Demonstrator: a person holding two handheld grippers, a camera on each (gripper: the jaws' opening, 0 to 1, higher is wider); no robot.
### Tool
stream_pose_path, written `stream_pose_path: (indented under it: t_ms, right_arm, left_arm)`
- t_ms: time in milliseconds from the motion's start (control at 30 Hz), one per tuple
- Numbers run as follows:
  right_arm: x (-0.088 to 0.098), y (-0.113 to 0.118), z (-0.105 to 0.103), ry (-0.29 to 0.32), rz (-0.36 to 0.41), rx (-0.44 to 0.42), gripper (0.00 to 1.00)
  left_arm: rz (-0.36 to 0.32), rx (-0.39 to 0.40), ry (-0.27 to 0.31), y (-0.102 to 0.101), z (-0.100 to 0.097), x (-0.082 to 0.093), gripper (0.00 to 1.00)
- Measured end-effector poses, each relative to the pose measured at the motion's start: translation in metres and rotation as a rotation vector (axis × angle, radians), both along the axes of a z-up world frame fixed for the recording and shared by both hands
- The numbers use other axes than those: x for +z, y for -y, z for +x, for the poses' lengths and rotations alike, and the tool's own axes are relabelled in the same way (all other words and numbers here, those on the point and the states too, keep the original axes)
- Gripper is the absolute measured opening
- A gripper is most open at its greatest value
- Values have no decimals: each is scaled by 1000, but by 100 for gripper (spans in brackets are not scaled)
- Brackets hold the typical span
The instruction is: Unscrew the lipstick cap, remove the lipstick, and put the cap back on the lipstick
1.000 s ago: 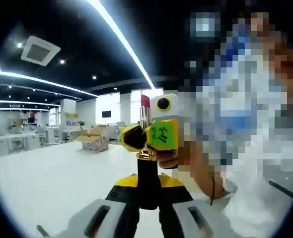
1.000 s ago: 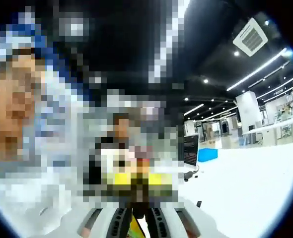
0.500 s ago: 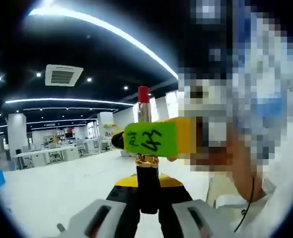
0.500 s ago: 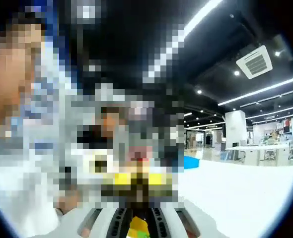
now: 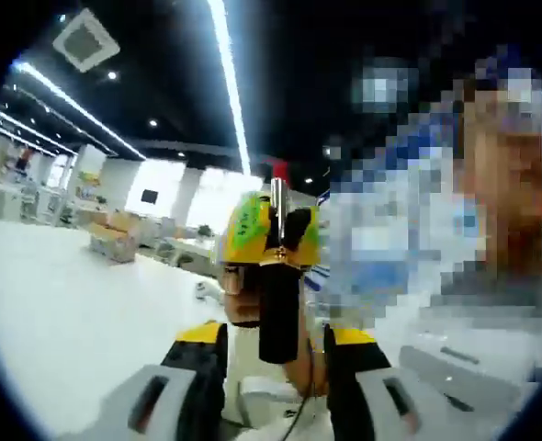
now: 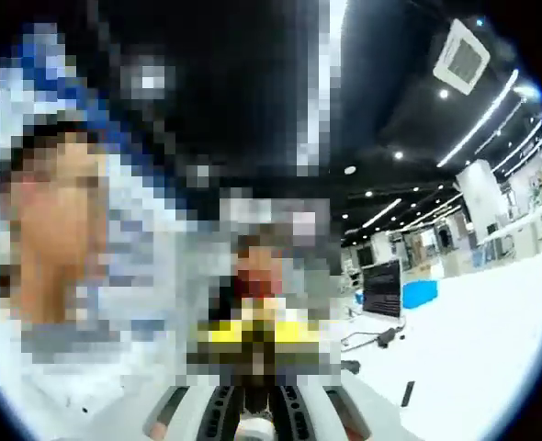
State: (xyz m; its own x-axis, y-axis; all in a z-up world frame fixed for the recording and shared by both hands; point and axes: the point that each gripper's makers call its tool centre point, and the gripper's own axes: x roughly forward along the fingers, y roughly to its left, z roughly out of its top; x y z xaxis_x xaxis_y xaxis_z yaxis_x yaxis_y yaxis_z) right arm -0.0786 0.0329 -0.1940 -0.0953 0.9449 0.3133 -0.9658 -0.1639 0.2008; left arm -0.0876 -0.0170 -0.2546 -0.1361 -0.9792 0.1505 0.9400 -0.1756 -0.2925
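Observation:
My left gripper (image 5: 276,340) is shut on the black base of the lipstick (image 5: 278,308), which stands upright between its yellow-tipped jaws. Above the base come a gold band, a silver inner tube and the red tip (image 5: 278,170), all uncapped. The right gripper (image 5: 269,230), yellow with a green tag, reaches in from behind and is closed around the silver tube just above the gold band. In the right gripper view its own ribbed grey fingers (image 6: 220,409) rise from the bottom with a pale object between them; a mosaic hides what lies past them.
A white tabletop (image 5: 60,303) spreads to the left, with cardboard boxes (image 5: 115,243) far off. In the right gripper view the table (image 6: 491,340) carries a small dark item (image 6: 407,393); a monitor (image 6: 381,289) and a blue box (image 6: 418,294) stand behind. A person stands close behind.
Both views have swung and rolled with the hands. The right gripper has turned around the lipstick, so its green tag now faces sideways. Both grippers keep their hold.

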Motion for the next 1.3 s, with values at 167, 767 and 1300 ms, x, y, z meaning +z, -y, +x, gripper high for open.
stream_pose_path:
  t_ms: [167, 767, 1300]
  right_arm:
    - [-3, -9, -13, -45, 22, 95, 6]
    - [5, 20, 35, -18, -54, -72, 6]
    - [-31, -10, 64, 117, -185, -434, 6]
  left_arm:
    - [-124, -164, -83, -4, -19, 15, 28]
    - [-9, 84, -18, -1, 18, -5, 14]
    - [266, 733, 396, -14, 98, -26, 14]
